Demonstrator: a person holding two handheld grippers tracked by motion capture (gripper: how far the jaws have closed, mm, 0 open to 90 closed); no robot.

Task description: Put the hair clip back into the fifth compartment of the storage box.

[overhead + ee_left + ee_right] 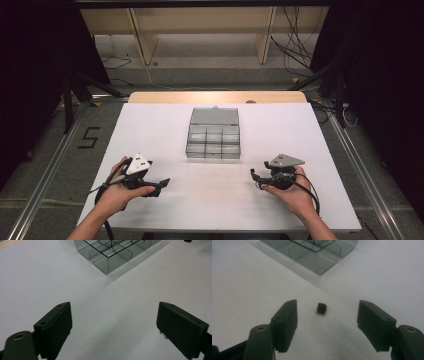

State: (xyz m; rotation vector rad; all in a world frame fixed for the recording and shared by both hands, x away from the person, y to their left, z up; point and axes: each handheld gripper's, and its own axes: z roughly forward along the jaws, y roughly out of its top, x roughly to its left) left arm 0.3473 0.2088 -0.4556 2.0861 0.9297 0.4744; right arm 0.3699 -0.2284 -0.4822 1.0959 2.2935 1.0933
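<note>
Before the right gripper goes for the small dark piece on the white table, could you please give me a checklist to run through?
1. Right gripper jaws open wide enough for the small dark piece: ok, they stand well apart with nothing pressed between them.
2. Piece lined up between the jaws: ok, it lies roughly midway, slightly ahead of the tips.
3. Piece free of neighbours: ok, it sits alone on the white table.
4. Clear smoky plastic compartment box open: ok, lid folded back.
5. Compartments empty: cannot tell.
6. Left gripper out of the way: ok, open over bare table at the left.
</note>
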